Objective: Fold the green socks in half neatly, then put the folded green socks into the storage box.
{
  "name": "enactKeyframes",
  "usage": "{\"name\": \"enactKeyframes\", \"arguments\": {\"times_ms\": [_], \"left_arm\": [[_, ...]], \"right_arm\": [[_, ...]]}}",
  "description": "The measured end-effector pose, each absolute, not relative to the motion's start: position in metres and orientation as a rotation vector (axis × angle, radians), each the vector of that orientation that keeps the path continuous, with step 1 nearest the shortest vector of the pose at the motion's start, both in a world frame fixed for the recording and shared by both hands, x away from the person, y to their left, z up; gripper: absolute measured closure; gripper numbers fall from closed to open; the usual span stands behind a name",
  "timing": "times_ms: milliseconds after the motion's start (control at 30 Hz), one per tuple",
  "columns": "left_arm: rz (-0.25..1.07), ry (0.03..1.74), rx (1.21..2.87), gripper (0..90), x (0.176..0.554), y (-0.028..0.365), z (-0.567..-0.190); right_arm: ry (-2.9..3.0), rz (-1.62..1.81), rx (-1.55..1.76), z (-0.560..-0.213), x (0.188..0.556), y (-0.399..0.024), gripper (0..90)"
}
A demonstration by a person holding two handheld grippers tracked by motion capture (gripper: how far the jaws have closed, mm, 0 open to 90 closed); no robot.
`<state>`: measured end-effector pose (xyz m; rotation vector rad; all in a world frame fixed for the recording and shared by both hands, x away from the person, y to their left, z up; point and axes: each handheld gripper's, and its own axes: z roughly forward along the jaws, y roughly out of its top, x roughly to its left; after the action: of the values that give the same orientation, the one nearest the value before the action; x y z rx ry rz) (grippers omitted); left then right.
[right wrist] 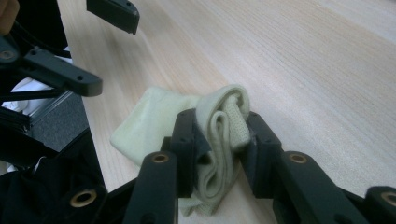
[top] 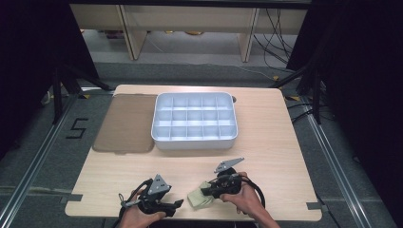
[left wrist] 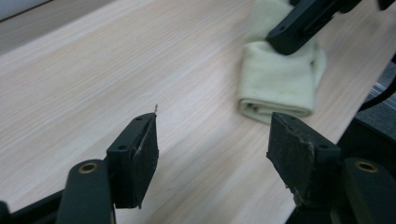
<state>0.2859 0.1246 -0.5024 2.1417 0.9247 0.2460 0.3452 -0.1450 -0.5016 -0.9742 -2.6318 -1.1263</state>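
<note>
The right gripper (right wrist: pixel 219 135) is clamped on a folded, pale-yellow knit cloth (right wrist: pixel 154 119), bunching its ribbed edge between matte black pads. The cloth lies soft on the pale wood-grain counter (top: pixel 266 156) near its front edge. Just beside it, the left gripper (left wrist: pixel 212 149) stands released with nothing between its jaws.

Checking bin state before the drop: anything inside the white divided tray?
The white divided tray shows bare compartments in the high view. The floors of the nearest row are partly hidden by its front wall.
</note>
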Motion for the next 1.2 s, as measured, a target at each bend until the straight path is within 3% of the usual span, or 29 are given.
{"name": "enactKeyframes", "arguments": {"times_ms": [400, 1200], "left_arm": [[0.279, 0.985, 2.177, 23.6, 0.288, 0.137, -0.505], [0.290, 1.014, 2.168, 22.1, 0.292, 0.145, -0.505]], "right_arm": [[-2.642, -1.154, -0.962, -0.490, 0.342, -0.146, 69.8], [-2.744, -1.126, -0.932, -0.454, 0.353, -0.156, 69.8]]}}
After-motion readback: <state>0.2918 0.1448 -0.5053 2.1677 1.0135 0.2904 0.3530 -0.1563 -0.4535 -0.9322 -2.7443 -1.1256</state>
